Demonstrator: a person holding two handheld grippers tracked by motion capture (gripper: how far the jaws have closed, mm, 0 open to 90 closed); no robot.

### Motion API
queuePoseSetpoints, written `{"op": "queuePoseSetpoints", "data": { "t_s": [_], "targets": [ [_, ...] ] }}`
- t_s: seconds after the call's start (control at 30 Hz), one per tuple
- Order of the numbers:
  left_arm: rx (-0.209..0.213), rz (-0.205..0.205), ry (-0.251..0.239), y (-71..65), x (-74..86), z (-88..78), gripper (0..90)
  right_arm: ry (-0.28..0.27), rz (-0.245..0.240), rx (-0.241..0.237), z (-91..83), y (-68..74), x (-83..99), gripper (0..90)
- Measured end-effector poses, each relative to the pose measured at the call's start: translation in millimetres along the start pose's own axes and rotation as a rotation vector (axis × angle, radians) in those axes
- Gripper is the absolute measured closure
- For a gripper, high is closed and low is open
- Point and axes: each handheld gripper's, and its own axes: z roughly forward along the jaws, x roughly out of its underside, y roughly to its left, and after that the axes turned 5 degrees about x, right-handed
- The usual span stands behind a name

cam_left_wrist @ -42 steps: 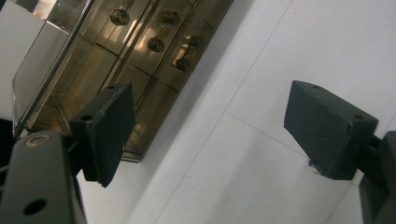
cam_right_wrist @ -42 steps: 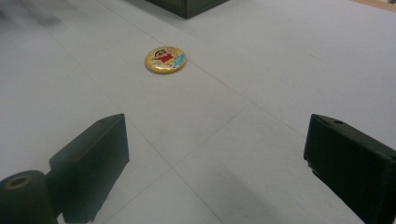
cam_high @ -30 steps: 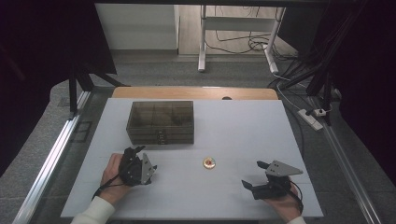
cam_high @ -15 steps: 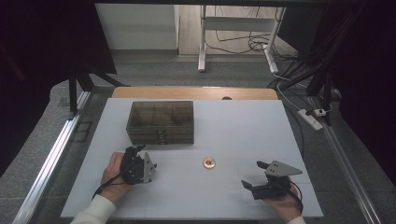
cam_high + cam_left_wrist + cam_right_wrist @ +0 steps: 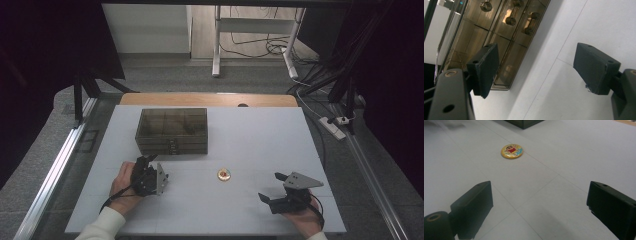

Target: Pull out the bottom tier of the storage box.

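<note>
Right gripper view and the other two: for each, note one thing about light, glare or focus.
Right gripper view: the badge is fairly sharp, the near black jaws soft. Left gripper view: warm glare glints off the drawer knobs behind the smoky box front; frame tilted. High view: the white table is evenly lit, the surroundings fall into darkness.

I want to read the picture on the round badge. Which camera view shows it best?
The right gripper view: the badge lies close ahead of the open jaws, its cartoon figure in red clear on the yellow face. The high view shows it as a small orange disc on the table.
</note>
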Motion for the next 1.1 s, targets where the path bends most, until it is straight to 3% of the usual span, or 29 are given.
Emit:
{"op": "queuePoseSetpoints", "data": {
  "t_s": [1.1],
  "targets": [
    [-0.048,0.061,0.03,3.0,-5.7,15.4,30.5,-0.003,0.001,0.008,0.6,0.7,-0.2,7.1]
  ]
}}
